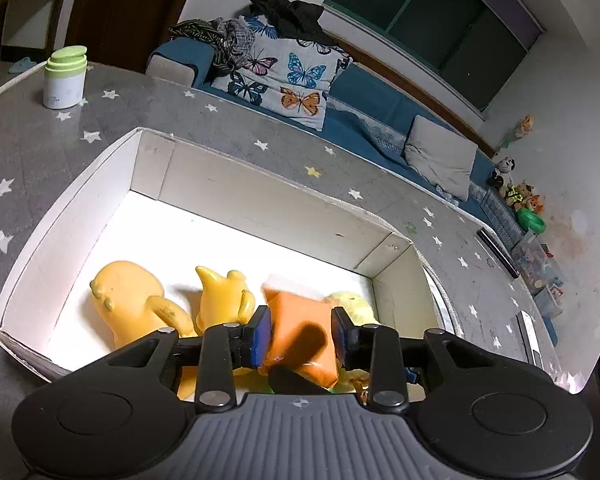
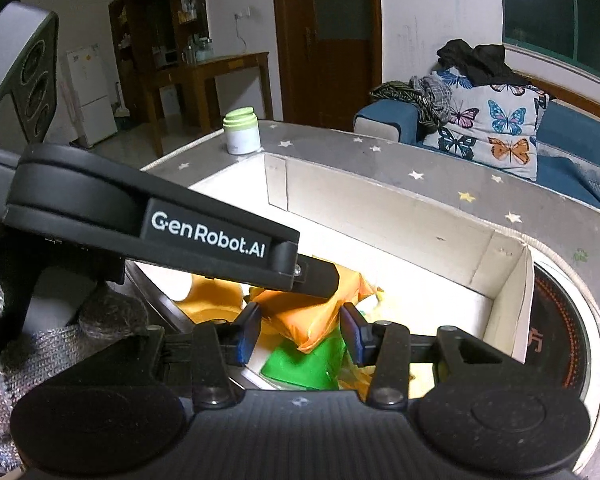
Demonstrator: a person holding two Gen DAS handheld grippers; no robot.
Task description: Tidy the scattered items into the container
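Grey star-patterned surface (image 1: pixel 40 152) carries white open box (image 1: pixel 260 200), brightly lit inside. White jar with green lid (image 1: pixel 65 78) stands well apart from box, near surface's far edge. Inside box: 2 yellow rubber toys (image 1: pixel 132 300) lying side by side, green item (image 2: pixel 300 364) lower down. Left tool (image 1: pixel 300 332) clenched on orange packet (image 1: pixel 300 328), held over box interior (blue pads press both sides). Right tool (image 2: pixel 300 332) released, hovering over box, nothing gripped.

Box (image 1: pixel 260 204) far half free, toys (image 1: pixel 136 300) near.
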